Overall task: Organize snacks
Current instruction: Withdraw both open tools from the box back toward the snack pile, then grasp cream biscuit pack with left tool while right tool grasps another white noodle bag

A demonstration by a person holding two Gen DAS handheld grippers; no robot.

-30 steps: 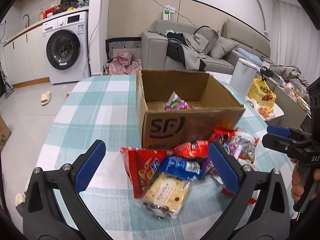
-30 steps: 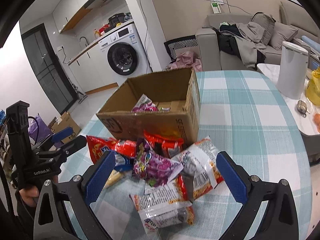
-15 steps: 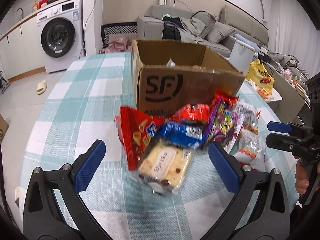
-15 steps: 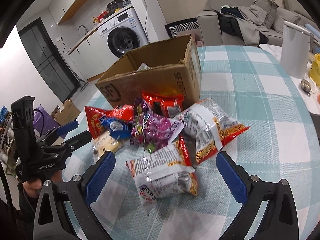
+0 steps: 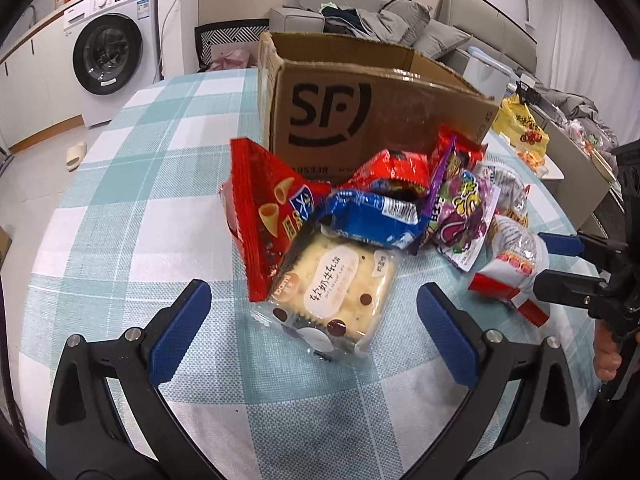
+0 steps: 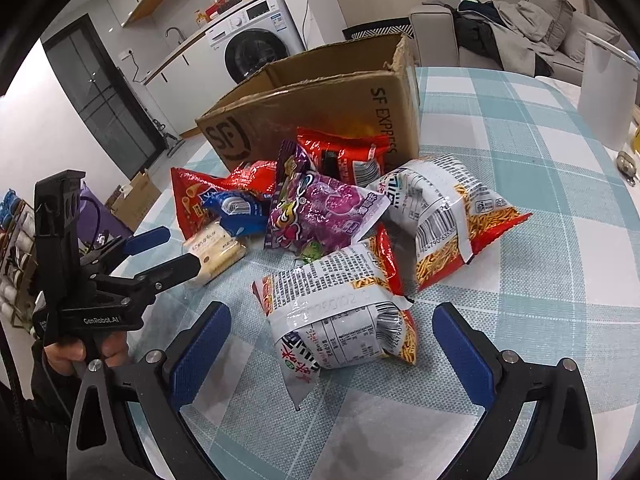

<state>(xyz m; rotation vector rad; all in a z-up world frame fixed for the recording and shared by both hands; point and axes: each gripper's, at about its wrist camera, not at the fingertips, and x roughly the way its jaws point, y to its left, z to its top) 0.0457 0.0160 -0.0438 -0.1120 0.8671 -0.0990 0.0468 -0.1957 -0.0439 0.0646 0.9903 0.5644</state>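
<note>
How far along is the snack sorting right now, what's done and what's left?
Barely begun, judging by the pile. Nothing is in hand: the left gripper is open around the cracker pack, and the right gripper is open around a noodle snack bag. The whole pile sits outside the cardboard box.

Glossy snack wrappers on woven checked cloth.
Crinkled shiny plastic packets (image 5: pixel 362 216) lie at frame centre on the matt, coarse-weave tablecloth (image 5: pixel 132 184); behind them, a dull, rough-edged cardboard box (image 5: pixel 376 112); at the lower edge, matt black gripper arms with textured blue pads (image 6: pixel 200 354).
</note>
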